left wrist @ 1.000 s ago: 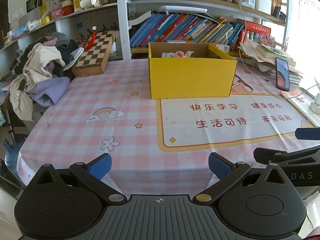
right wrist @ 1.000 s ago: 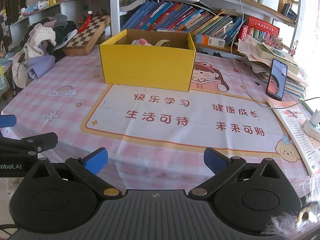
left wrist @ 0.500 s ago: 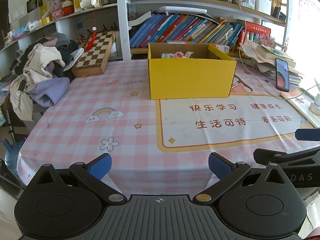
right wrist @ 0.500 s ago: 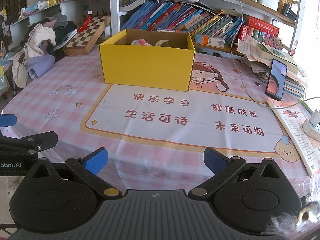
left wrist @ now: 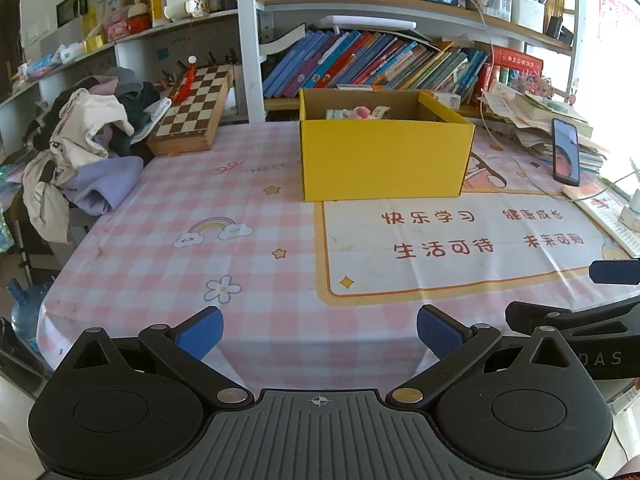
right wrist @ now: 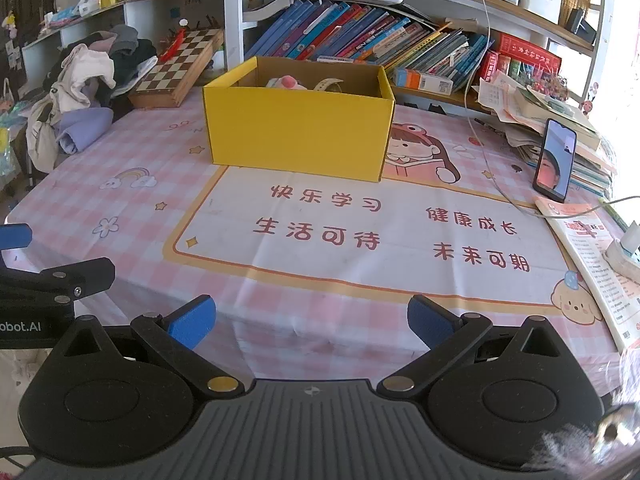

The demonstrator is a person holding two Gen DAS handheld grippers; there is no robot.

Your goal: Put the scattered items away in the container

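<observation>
A yellow box (right wrist: 298, 136) sits mid-table, small items (right wrist: 288, 82) already inside. In front of it, the cloth looks clear. Left gripper (left wrist: 318, 330) and right gripper (right wrist: 310, 320) hover spread and empty; tidying seems finished.

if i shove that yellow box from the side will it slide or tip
The yellow box looks wider than tall, so it would probably slide rather than tip. It seems to be thin cardboard holding only a few small items, so likely light. The glossy tablecloth may let it slip easily, though the wall could flex.
</observation>
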